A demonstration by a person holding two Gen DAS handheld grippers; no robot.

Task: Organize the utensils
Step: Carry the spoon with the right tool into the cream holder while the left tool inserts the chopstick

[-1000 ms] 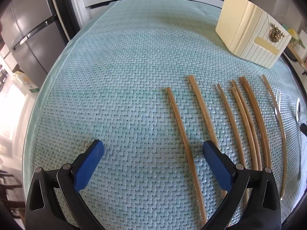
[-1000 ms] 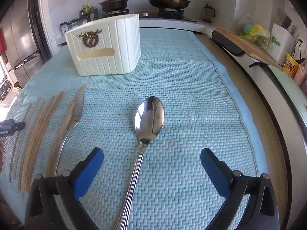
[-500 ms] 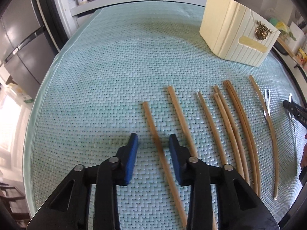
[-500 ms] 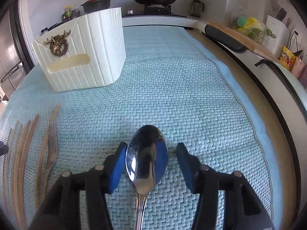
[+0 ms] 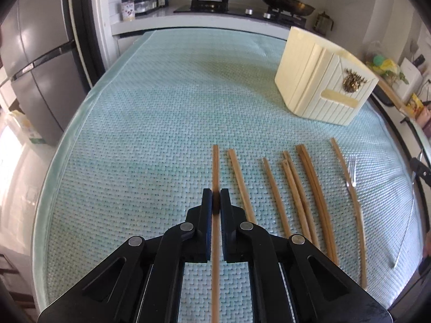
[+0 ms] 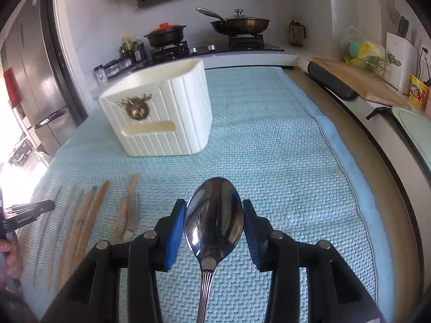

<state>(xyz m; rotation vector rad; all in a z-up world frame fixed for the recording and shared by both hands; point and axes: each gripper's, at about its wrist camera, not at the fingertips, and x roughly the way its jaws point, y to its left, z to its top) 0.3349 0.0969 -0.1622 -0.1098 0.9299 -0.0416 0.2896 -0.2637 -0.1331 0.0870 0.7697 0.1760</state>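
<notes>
Kitchen counters ring the scene, with a grey refrigerator (image 5: 35, 62) at the left and a stove along the back wall carrying a black pot with an orange lid (image 6: 165, 33) and a lidded frying pan (image 6: 239, 24). Across the whole work surface lies a pale blue woven mat (image 5: 161, 113), and a wooden cutting board (image 6: 358, 80) sits on the counter beyond its right edge. On the mat stands the cream ribbed utensil holder (image 6: 164, 115), upright, with a brass stag emblem on its front.

My right gripper (image 6: 215, 210) is closed onto the bowl of the steel spoon (image 6: 214, 223); both blue pads press its rim from either side, the bowl facing up and the handle running back toward me between the jaws. The holder stands ahead of it and to the left, well apart.

My left gripper (image 5: 215, 199) has just been closing and is now pinched tight on a single wooden chopstick (image 5: 215, 161), which runs straight through the jaws and sticks out ahead of the tips. To its right the remaining chopsticks (image 5: 299, 188) lie loose on the mat in a rough row. Furthest right in that row, a fork (image 5: 351, 172) lies touching a chopstick, tines pointing away from me.
</notes>
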